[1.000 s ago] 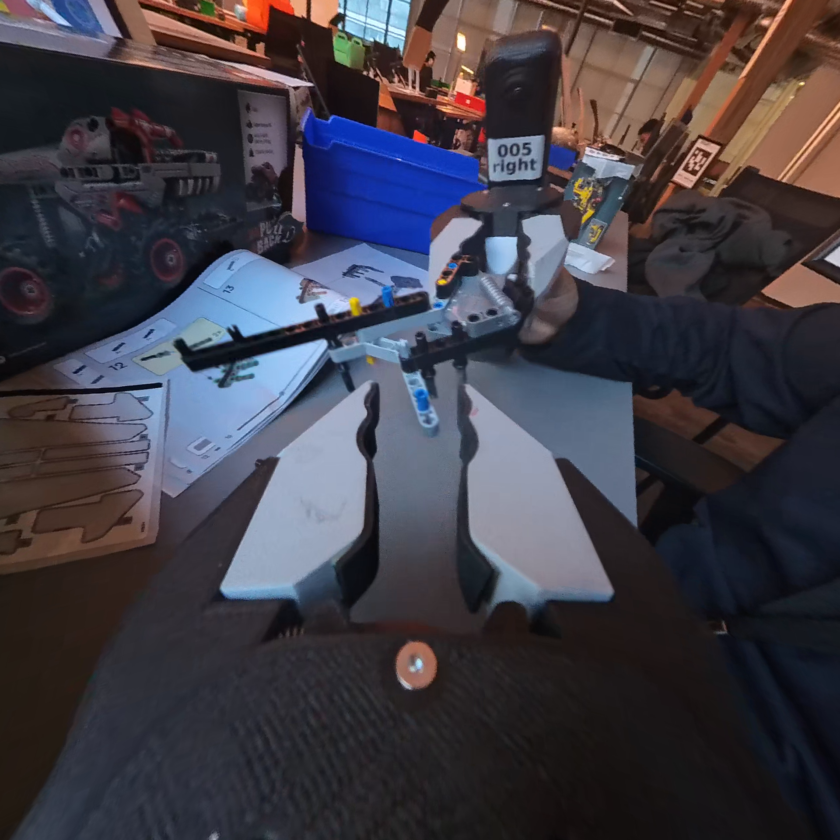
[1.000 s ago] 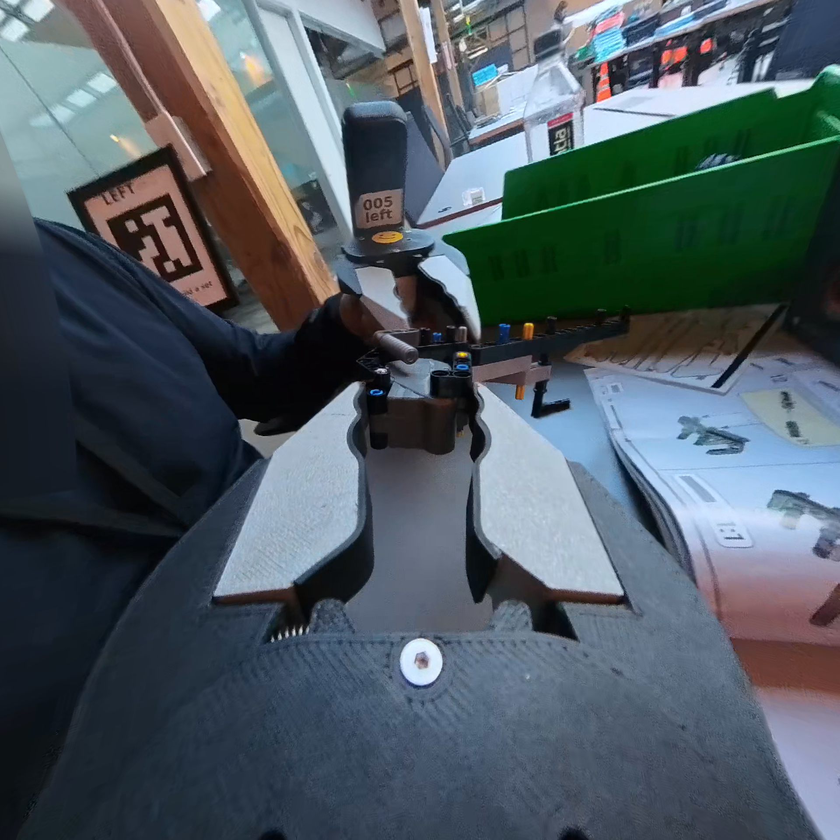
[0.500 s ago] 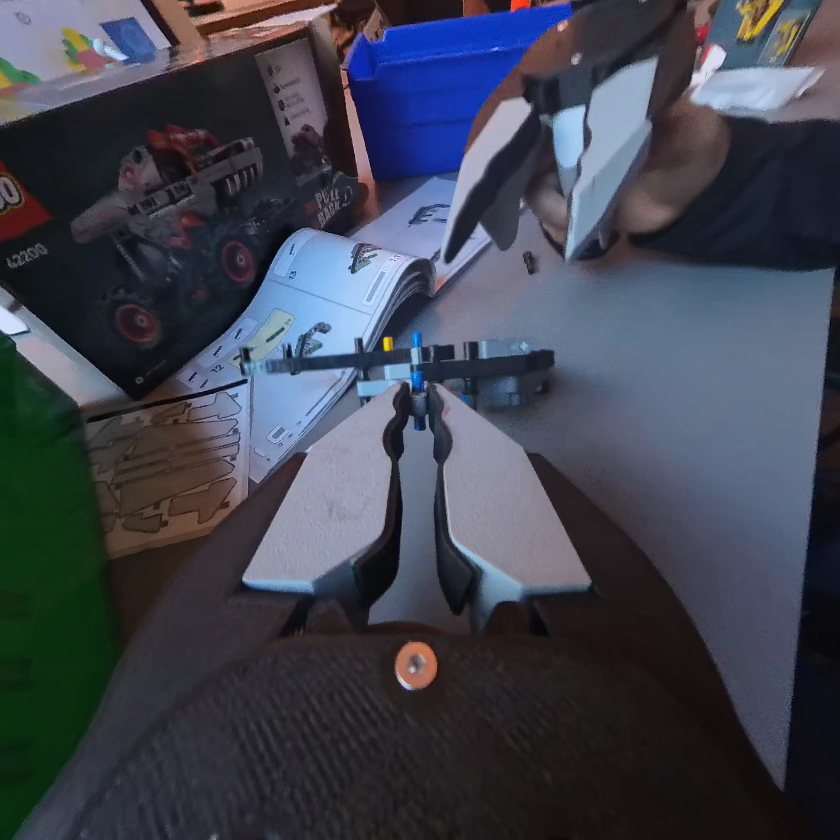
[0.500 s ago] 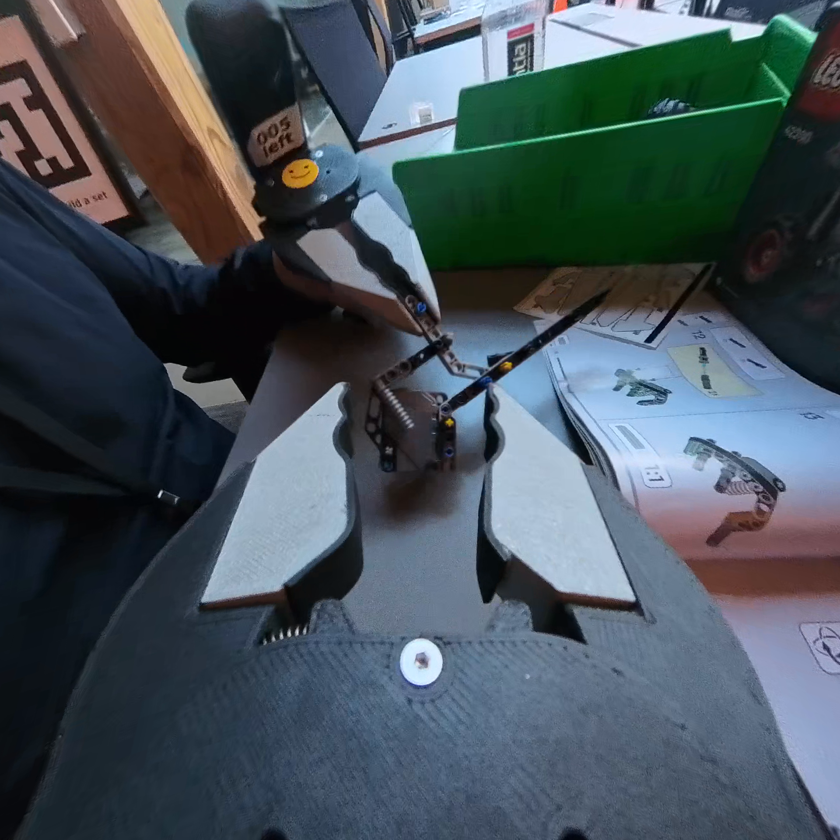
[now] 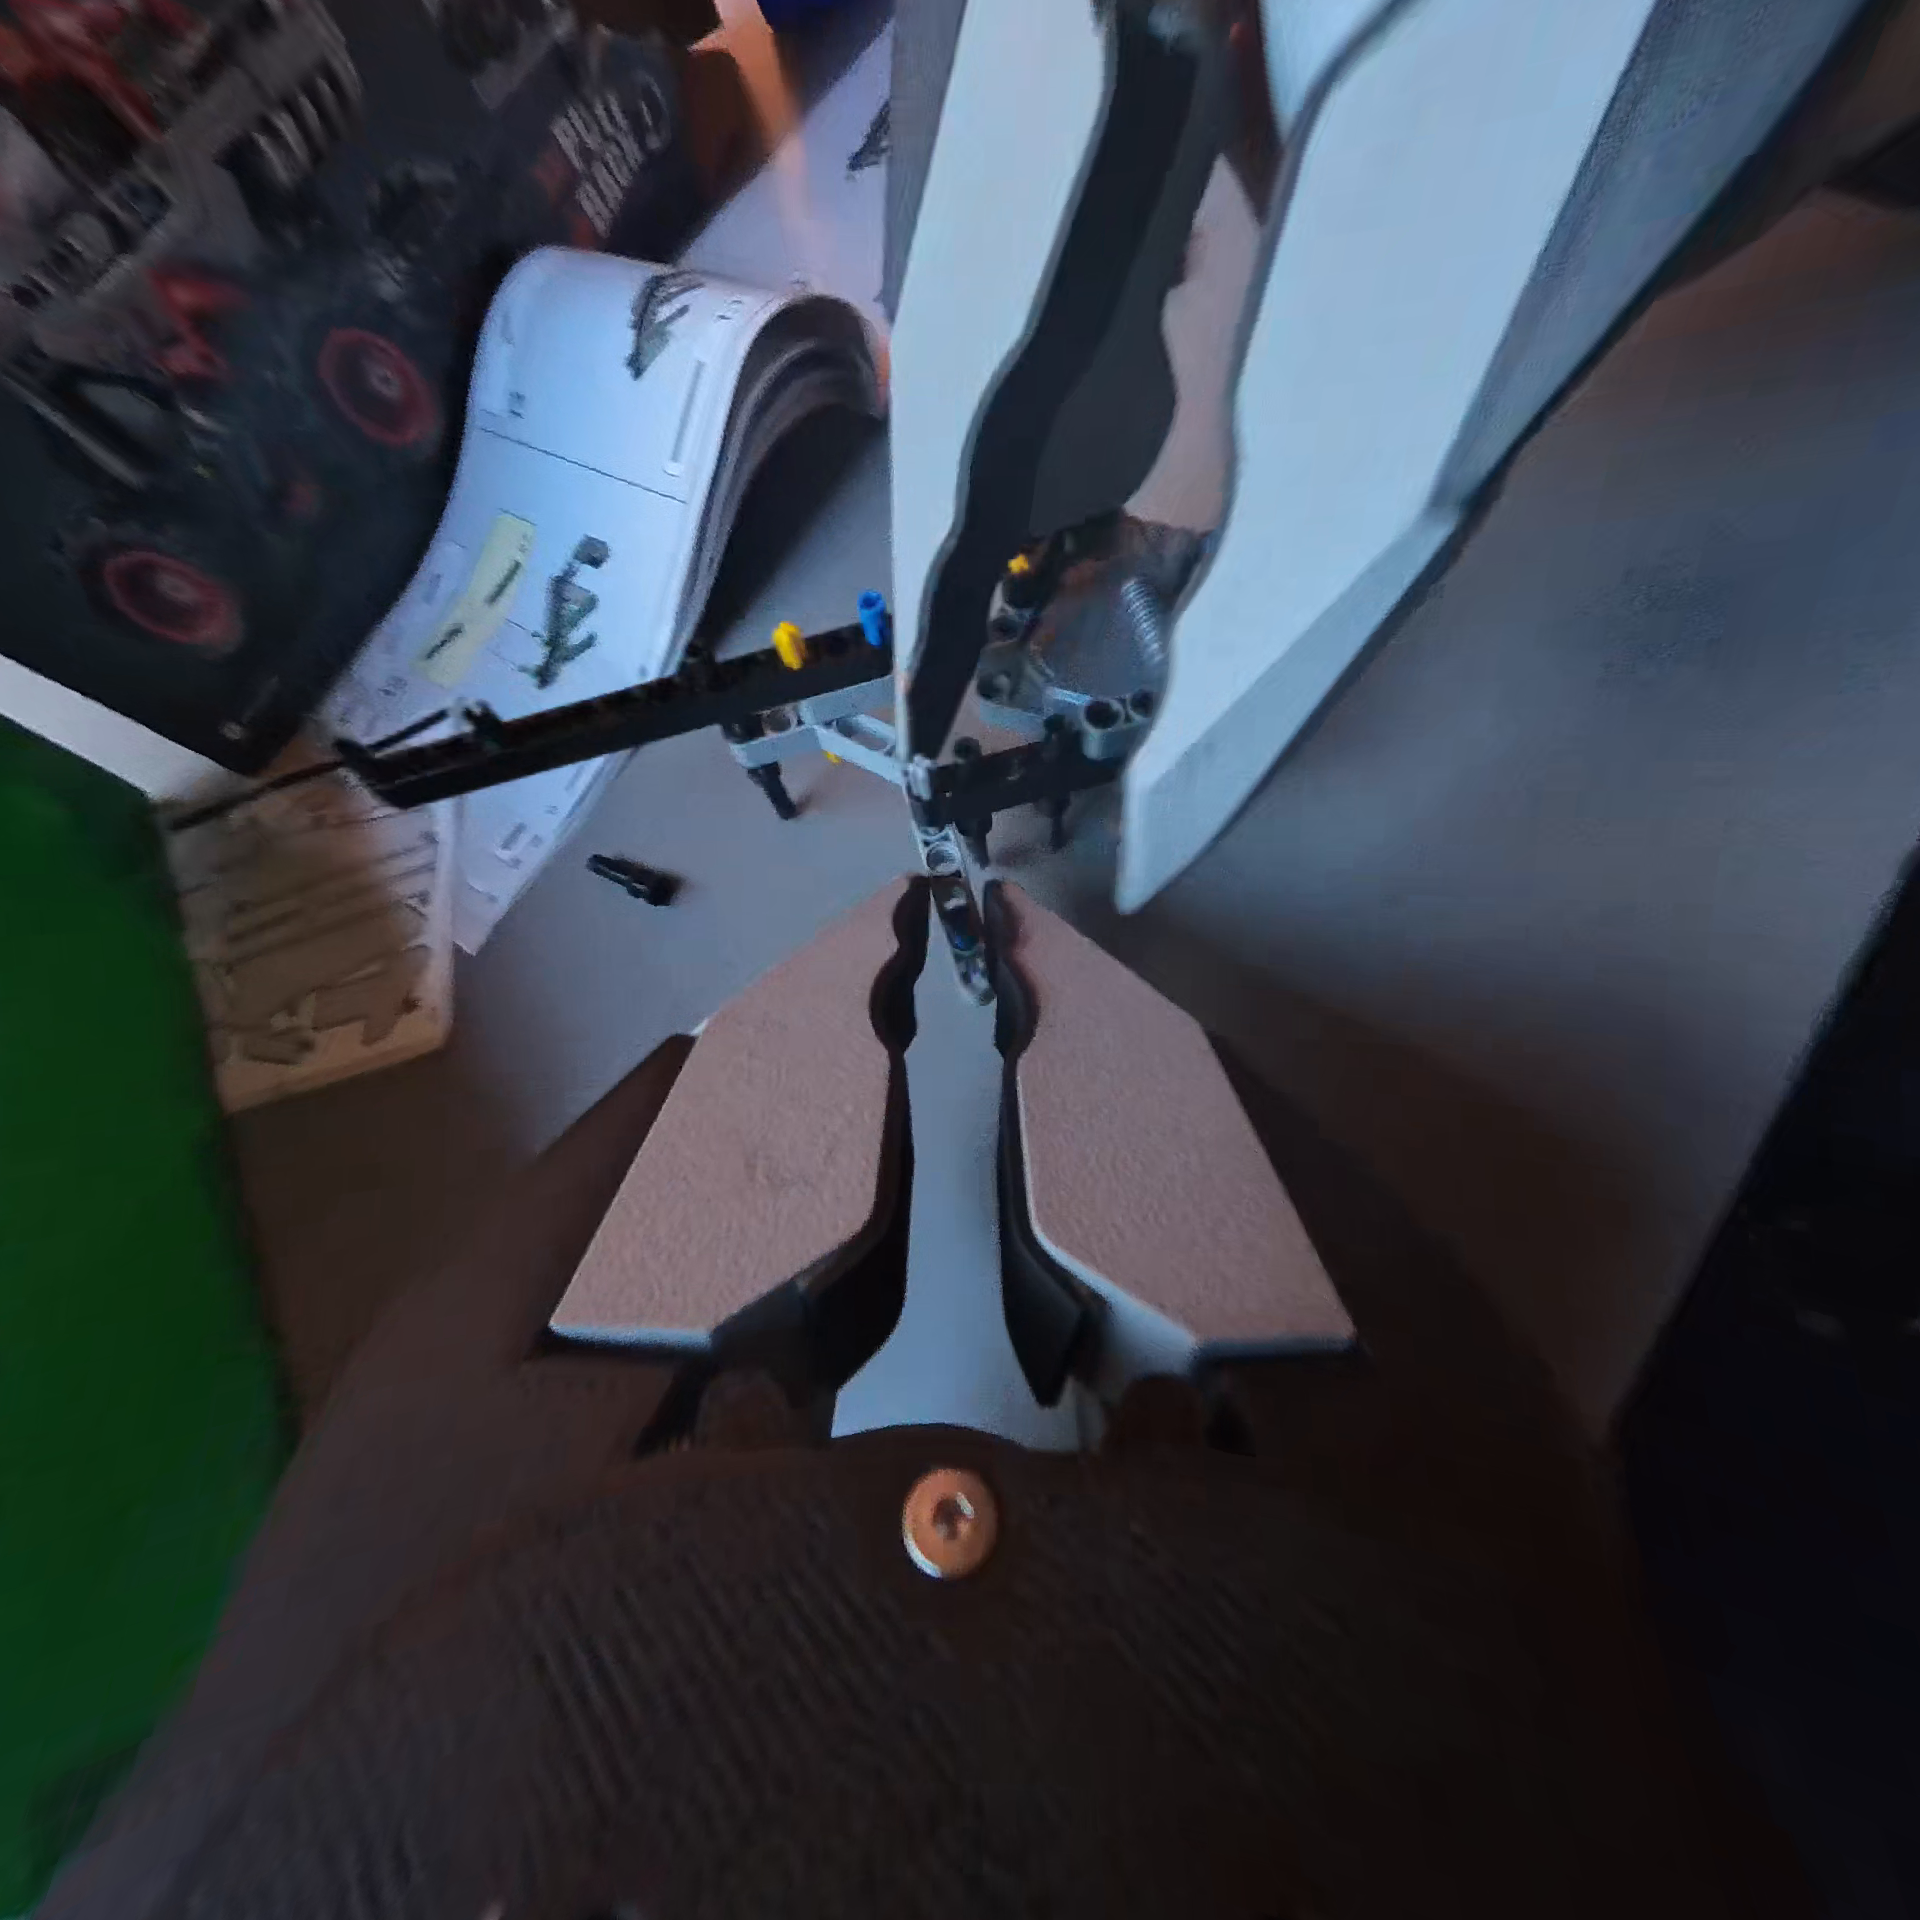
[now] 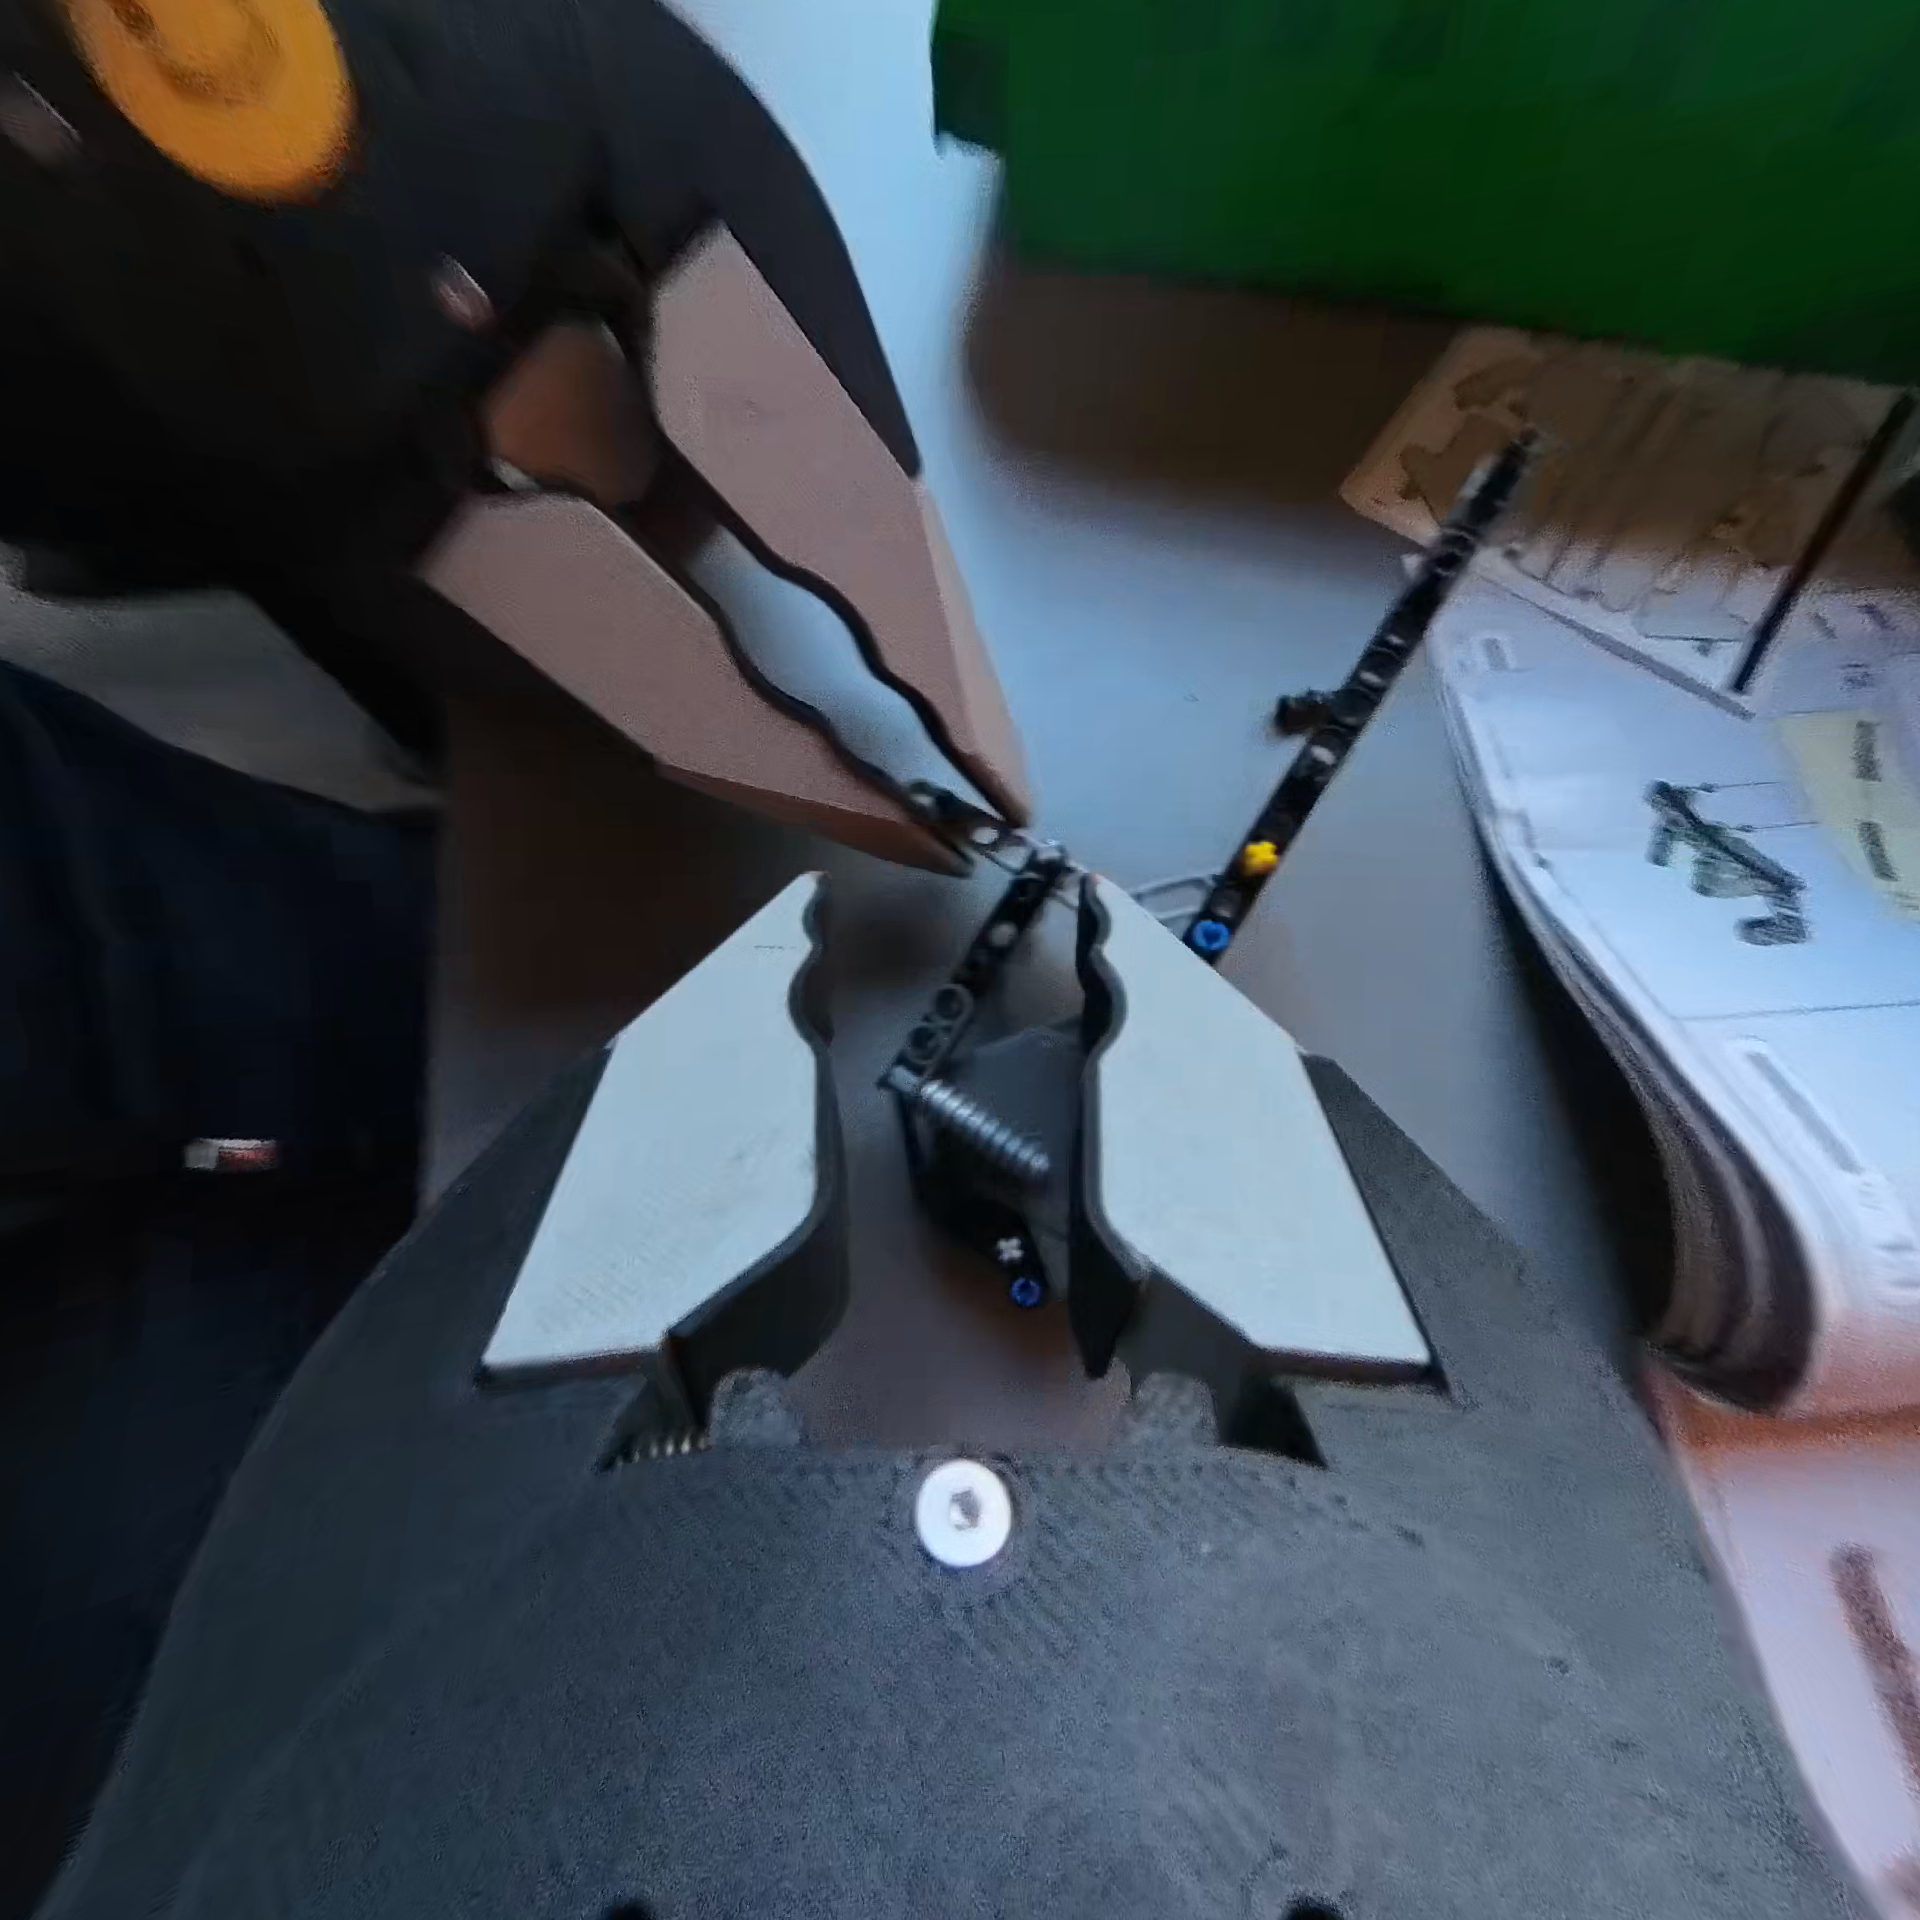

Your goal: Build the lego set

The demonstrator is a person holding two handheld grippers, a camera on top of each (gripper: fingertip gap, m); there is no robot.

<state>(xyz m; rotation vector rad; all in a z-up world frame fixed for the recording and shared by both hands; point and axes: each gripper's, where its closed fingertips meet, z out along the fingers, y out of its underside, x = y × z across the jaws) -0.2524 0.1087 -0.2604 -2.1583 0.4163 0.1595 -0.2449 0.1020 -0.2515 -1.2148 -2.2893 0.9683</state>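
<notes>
The lego assembly is a long black beam (image 5: 623, 717) with yellow and blue pins, joined to a grey block (image 5: 1101, 623) with a spring. It sits low over the grey table. My left gripper (image 5: 954, 904) is shut on a thin grey beam (image 5: 940, 857) that sticks out of the assembly. My right gripper (image 5: 1029, 821) comes down from above, open, with its fingers on either side of the grey block. In the right wrist view the block (image 6: 977, 1143) lies between the open fingers of my right gripper (image 6: 948, 894), against the right one. My left gripper (image 6: 987, 840) pinches the thin beam just ahead.
An open instruction booklet (image 5: 582, 468) and a sticker sheet (image 5: 312, 935) lie to the left. The dark lego box (image 5: 208, 312) stands behind them. A green bin (image 5: 94, 1143) is at the left edge. A loose black pin (image 5: 634, 878) lies on the table. Left and right tips are no more than a few centimetres apart.
My left gripper closed on the thin grey beam and still holds it. My right gripper let go of the assembly, lifted, and has now come back down around the grey block.
</notes>
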